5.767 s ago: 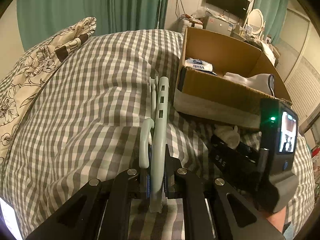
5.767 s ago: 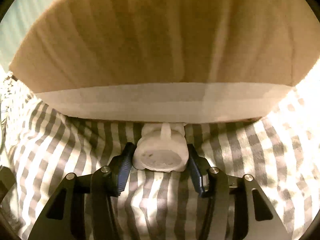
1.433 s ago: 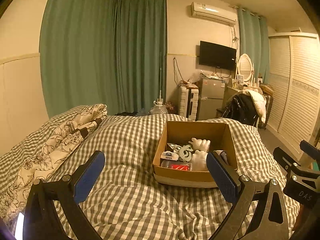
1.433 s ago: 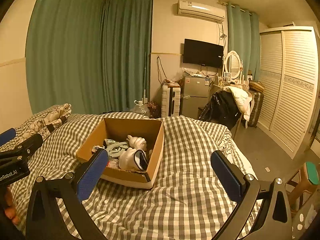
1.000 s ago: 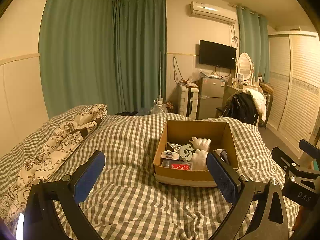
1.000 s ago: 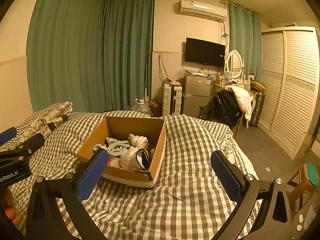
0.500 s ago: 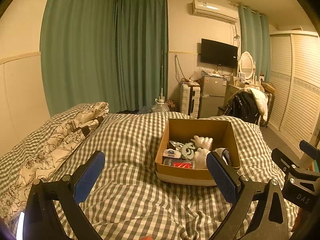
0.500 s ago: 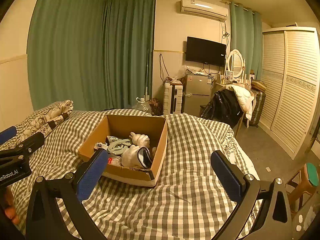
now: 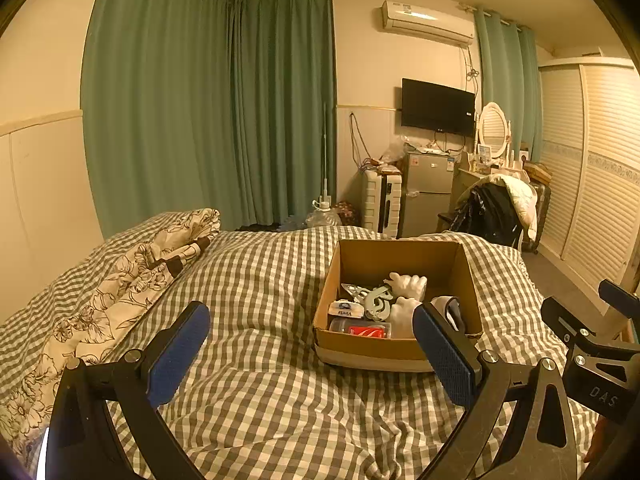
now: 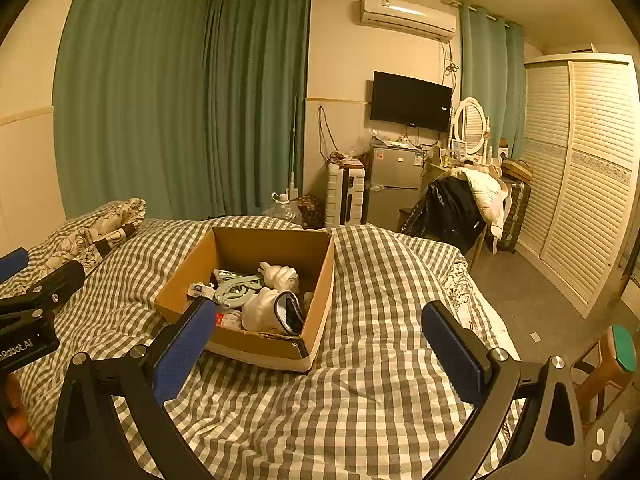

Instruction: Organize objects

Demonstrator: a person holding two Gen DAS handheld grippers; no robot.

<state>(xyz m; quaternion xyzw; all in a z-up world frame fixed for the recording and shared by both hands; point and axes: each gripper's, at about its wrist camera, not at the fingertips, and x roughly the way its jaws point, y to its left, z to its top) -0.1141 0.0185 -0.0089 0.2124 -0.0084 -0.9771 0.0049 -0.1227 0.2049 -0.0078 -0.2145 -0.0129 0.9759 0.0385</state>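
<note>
A cardboard box sits on the checked bedspread. Inside lie a pale green hanger, white figurines, a tissue pack and a red-labelled item. My left gripper is held back from the box, wide open and empty. My right gripper hovers nearer the bed's right side, also open and empty. Each gripper's body shows at the edge of the other's view.
A flower-patterned pillow lies at the bed's left. Green curtains, a wall TV, a small fridge, a chair with clothes and a louvred wardrobe stand beyond. Floor lies right of the bed.
Earlier the left gripper was shut on the green hanger and the right was around a white figurine by the box. Both items now lie in the box; both grippers are open, pulled back.
</note>
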